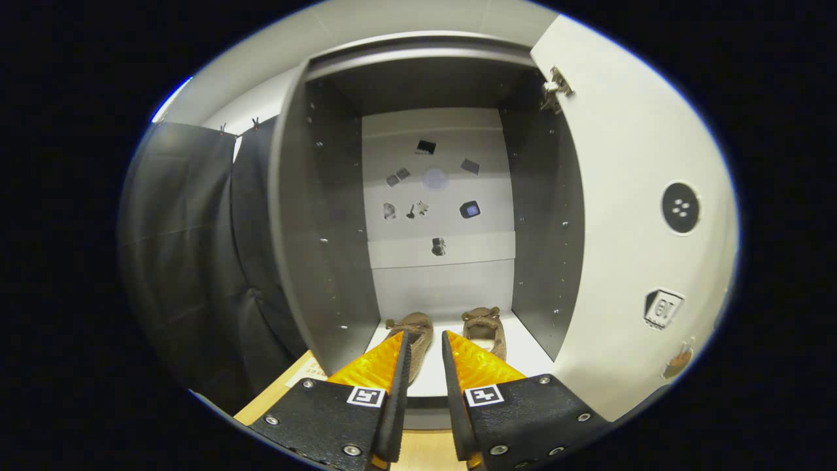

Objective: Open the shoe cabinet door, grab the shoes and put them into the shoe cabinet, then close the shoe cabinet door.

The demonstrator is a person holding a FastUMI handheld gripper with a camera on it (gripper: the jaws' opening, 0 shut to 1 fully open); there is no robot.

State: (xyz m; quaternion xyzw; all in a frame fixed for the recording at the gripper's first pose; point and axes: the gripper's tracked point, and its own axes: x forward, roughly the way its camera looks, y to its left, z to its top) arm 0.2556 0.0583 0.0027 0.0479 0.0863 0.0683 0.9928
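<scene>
The shoe cabinet (314,216) stands open ahead of me, with grey side walls and a pale back panel carrying several small stickers. Its white door (628,216) is swung out to the right, hinge (557,84) at its top. Two brown shoes sit side by side on the white cabinet floor (529,350): the left shoe (418,327) just beyond my left fingertip, the right shoe (485,324) just beyond my right fingertip. My gripper (426,340) is in front of the cabinet opening, its fingers a narrow gap apart with nothing between them.
Black cloth (189,261) hangs to the left of the cabinet. A light wooden surface (418,454) lies under the fingers in front of the cabinet. The inside of the door bears a round black disc (680,208) and small stickers (664,307).
</scene>
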